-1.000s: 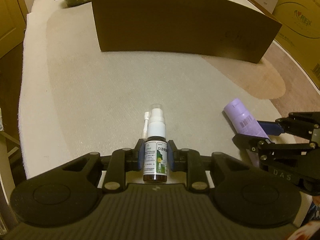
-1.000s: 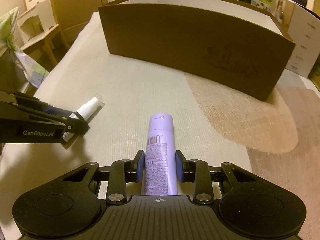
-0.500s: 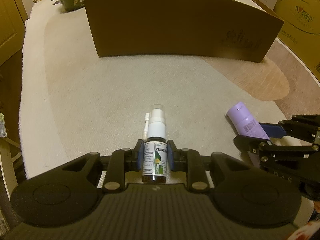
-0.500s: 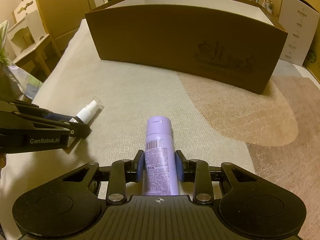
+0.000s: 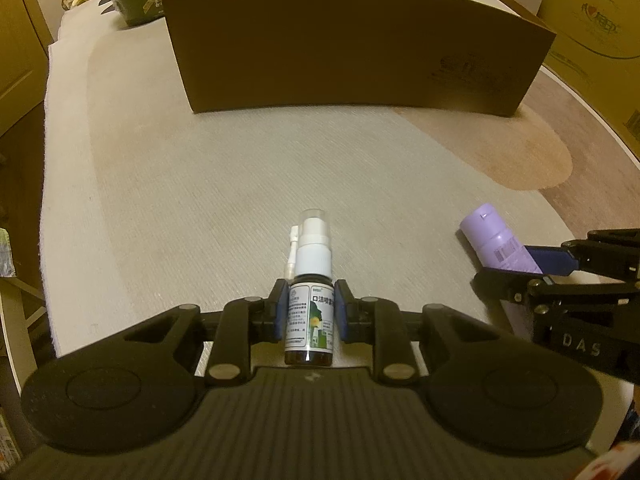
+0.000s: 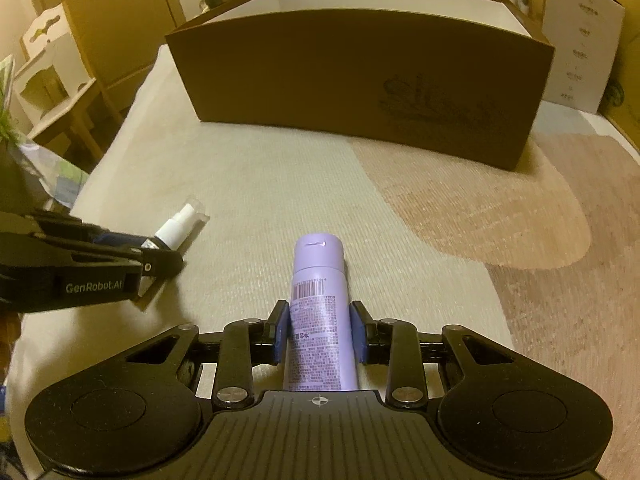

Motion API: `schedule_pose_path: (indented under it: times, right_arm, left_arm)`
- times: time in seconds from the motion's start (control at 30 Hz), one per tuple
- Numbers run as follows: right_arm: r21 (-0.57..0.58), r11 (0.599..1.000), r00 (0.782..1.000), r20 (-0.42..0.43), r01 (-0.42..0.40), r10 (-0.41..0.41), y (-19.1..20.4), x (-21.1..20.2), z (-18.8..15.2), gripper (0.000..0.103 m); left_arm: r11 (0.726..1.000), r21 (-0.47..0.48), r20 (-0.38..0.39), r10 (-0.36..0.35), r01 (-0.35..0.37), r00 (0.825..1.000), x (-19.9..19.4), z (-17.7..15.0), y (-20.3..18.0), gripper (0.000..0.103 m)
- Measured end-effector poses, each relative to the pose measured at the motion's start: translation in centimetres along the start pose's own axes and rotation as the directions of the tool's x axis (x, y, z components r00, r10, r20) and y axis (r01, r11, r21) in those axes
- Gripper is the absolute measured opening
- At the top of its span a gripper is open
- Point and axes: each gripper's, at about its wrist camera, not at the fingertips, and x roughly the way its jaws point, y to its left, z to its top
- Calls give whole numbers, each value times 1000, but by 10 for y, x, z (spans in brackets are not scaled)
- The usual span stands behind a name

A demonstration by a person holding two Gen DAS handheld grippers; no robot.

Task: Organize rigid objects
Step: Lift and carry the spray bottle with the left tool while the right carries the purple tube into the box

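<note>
A small dark spray bottle [image 5: 310, 316] with a white pump and clear cap sits between the blue pads of my left gripper [image 5: 311, 312], which is shut on its labelled body. A lilac aerosol can [image 6: 319, 304] with a barcode is clamped the same way in my right gripper [image 6: 320, 336]. Both point towards a long brown cardboard box [image 5: 360, 48] with white inner walls, farther back on the cloth-covered table [image 5: 180, 184]. In the left wrist view the can [image 5: 494, 240] and right gripper [image 5: 504, 268] show at the right. In the right wrist view the spray bottle [image 6: 176, 228] and left gripper [image 6: 156, 250] show at the left.
The box [image 6: 360, 80] spans most of the table's far side. Printed cartons [image 5: 592, 40] stand beyond it at the right, a white carton [image 6: 580, 48] beside them. A dark tray of clutter [image 5: 140, 0] sits at the back left. The table's left edge [image 5: 48, 200] drops to the floor.
The right gripper rolled a little, so the box now looks level in its view. Both grips are unchanged, and the two grippers stay side by side.
</note>
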Motion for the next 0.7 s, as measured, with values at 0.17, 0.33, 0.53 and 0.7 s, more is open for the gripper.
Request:
schedule_pose_path:
  times: [0.17, 0.33, 0.53, 0.7]
  right_arm:
    - [34, 999, 1000, -2, -12, 12, -5, -3, 0, 32]
    - [41, 999, 1000, 11, -14, 14, -9, -11, 0, 32]
    - [43, 999, 998, 54, -22, 19, -12, -25, 4, 32]
    - [38, 999, 995, 95, -28, 24, -16, -41, 13, 32]
  left_arm:
    - [1000, 0, 7, -2, 2, 1000, -2, 2, 1, 22]
    - [1000, 5, 27, -3, 3, 1000, -10, 2, 3, 22]
    - [1000, 9, 65, -1, 1, 998, -25, 7, 3, 22]
    - [1000, 10, 112, 1, -3, 994, -41, 19, 4, 22]
